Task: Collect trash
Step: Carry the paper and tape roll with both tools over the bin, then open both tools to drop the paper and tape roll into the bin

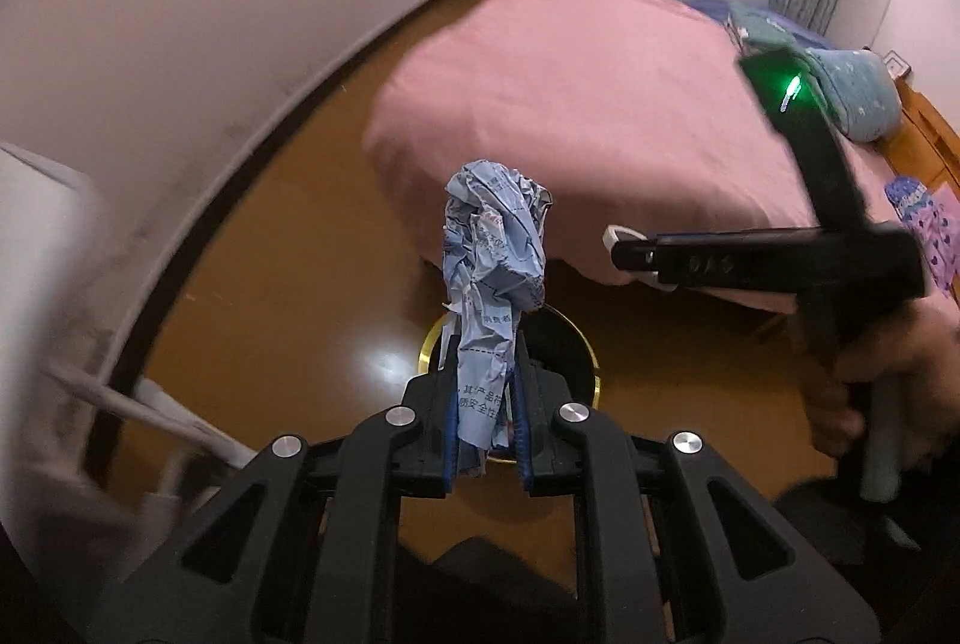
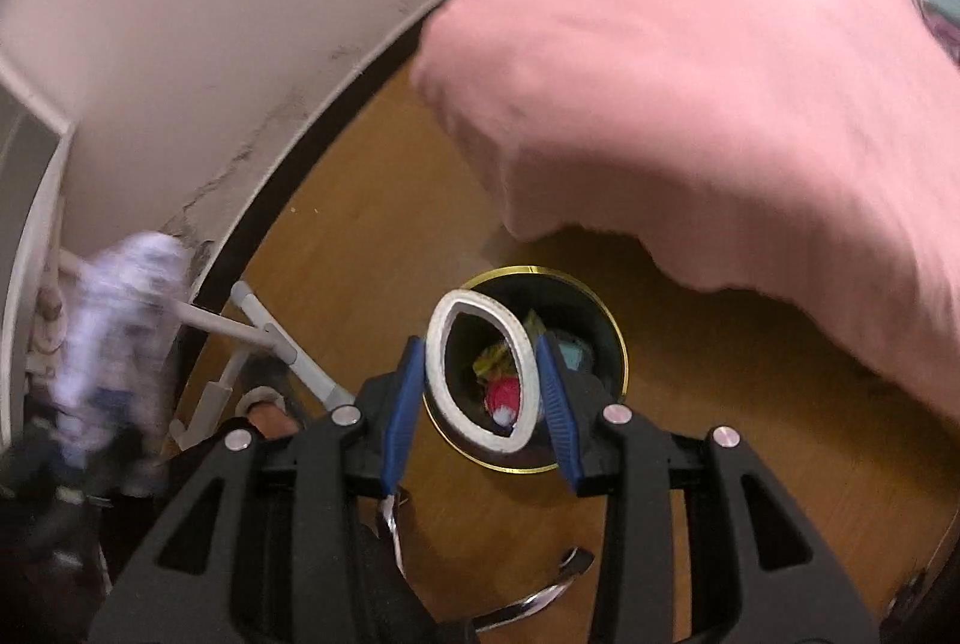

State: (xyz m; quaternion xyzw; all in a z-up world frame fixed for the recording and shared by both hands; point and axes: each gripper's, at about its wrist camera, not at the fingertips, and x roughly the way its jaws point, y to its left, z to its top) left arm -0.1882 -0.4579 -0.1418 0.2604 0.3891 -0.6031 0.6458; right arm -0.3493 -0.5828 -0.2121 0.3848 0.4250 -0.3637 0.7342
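My left gripper (image 1: 485,392) is shut on a crumpled blue printed wrapper (image 1: 495,248), held upright above a black trash bin with a gold rim (image 1: 585,344) on the floor. My right gripper (image 2: 480,380) is shut on a white squashed ring (image 2: 444,344), maybe a tape core, right over the bin (image 2: 621,344), which holds yellow, red and teal trash. In the left wrist view the right gripper (image 1: 624,254) shows from the side, above the bin, with the ring's white edge at its tip. The blue wrapper shows blurred at the left of the right wrist view (image 2: 120,308).
A bed with a pink cover (image 1: 570,104) stands right behind the bin, also in the right wrist view (image 2: 720,74). The floor is brown wood (image 1: 270,284). A wall with dark skirting (image 1: 210,44) runs along the left. White pipes (image 2: 264,338) lie by the wall.
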